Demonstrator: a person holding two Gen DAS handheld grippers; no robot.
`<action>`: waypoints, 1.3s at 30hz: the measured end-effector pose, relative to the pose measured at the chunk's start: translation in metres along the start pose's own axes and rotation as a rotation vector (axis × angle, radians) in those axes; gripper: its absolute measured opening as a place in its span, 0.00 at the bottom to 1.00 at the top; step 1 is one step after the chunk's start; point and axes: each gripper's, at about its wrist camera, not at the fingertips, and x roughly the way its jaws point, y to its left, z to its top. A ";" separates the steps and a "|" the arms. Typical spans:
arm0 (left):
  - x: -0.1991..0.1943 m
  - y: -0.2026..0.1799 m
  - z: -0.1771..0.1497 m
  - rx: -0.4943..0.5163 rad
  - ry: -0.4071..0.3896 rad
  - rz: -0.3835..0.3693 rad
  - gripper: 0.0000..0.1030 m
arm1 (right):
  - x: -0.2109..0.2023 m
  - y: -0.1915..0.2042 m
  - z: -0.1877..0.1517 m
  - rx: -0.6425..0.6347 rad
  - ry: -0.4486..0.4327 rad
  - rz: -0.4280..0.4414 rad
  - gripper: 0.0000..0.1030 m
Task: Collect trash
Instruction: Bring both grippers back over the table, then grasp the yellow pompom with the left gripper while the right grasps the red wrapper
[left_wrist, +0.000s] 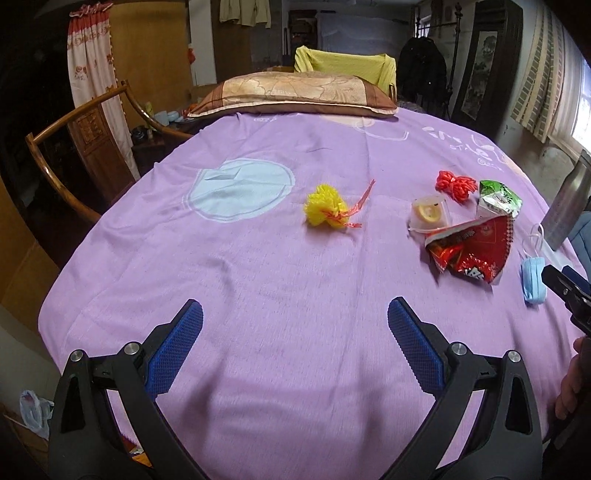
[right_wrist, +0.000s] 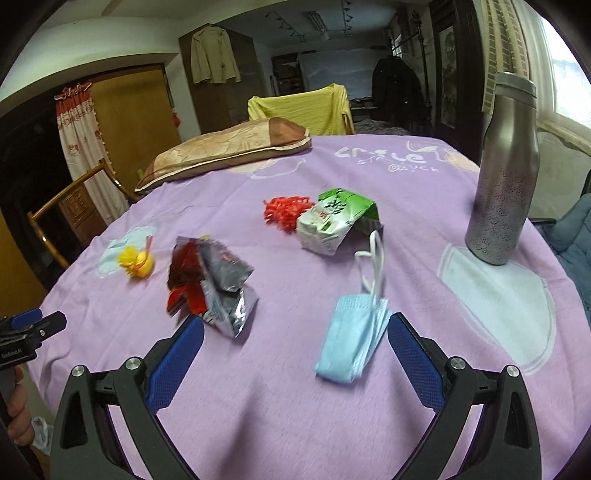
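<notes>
Two tools are hovering spread and empty: right tool (right_wrist: 295, 325) is nearing the blue face mask (right_wrist: 351, 343) at lower centre, left tool (left_wrist: 295, 310) idling; next move calls for closing on it.

Wooden chair (left_wrist: 77, 155) left, curtained window (right_wrist: 561, 74) right, dim room.
</notes>
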 end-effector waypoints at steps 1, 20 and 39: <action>0.001 0.000 0.000 -0.002 0.003 -0.002 0.94 | 0.002 0.001 0.000 -0.014 -0.004 -0.014 0.95; 0.066 -0.025 0.029 0.048 0.088 -0.044 0.94 | 0.029 -0.027 -0.002 0.154 0.112 0.027 0.95; 0.140 -0.012 0.083 0.007 0.150 0.033 0.94 | 0.028 -0.027 -0.003 0.159 0.117 0.042 0.95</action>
